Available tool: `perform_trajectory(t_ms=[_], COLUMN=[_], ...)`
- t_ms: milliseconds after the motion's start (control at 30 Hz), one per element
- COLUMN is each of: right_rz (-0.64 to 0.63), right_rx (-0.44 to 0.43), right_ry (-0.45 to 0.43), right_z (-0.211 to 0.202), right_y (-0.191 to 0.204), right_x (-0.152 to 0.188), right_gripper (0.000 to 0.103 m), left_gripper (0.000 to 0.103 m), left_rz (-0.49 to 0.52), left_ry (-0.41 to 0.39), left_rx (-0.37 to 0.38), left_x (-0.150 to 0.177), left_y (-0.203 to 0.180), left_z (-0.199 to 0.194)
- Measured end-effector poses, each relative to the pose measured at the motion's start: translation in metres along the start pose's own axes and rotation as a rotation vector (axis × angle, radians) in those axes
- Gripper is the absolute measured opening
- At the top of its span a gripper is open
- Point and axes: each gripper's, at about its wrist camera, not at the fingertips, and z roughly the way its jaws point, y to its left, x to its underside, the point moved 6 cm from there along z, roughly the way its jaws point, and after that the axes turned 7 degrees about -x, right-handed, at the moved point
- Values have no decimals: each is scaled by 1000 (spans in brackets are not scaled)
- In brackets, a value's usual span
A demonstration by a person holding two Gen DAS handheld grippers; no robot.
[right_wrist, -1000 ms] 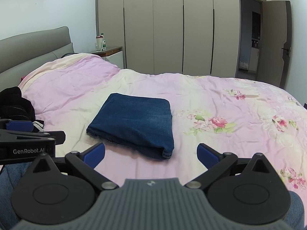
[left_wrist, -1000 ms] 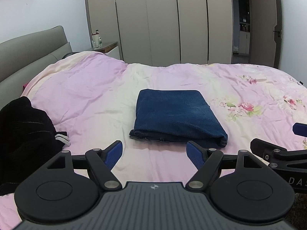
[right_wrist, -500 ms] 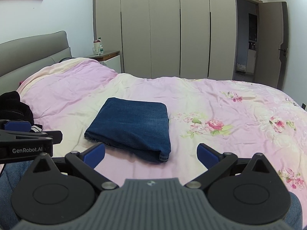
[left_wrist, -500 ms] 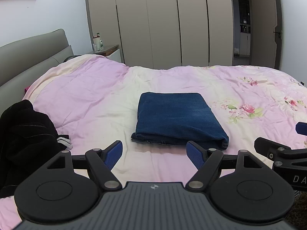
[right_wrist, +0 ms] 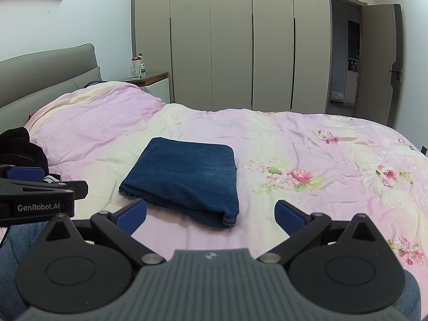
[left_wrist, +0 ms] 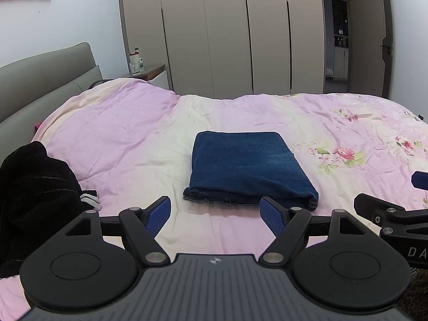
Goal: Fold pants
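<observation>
Pants (left_wrist: pixel 248 165) lie folded into a compact blue rectangle on the pink floral bed (left_wrist: pixel 120 144), near its middle. Left tool (left_wrist: pixel 215 212) spread wide, empty, held short of the near edge of the pants. Right tool (right_wrist: pixel 211 212) likewise wide, empty. Black garment (left_wrist: pixel 32 195) heaped at left.

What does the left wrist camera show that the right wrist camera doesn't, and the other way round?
Only the left wrist view shows the left gripper head-on, open and empty, and most of the black garment heaped at the bed's left. Only the right wrist view shows the right gripper head-on, also open and empty, and the GenRobot.AI label on the other tool. Both share the folded jeans lying flat on the pink duvet, the wardrobe and the nightstand.
</observation>
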Motion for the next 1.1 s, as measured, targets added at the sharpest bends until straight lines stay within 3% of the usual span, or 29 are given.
perform_trajectory(t_ms=[1100], right_rz=[11], right_rx=[1], right_ry=[4], right_z=[-2], right_y=[0], right_x=[-2], right_gripper=[98], left_gripper=[89], left_rz=[7], left_ry=[-3], left_rx=[36], left_x=[-1], left_y=[0], left_z=[-3])
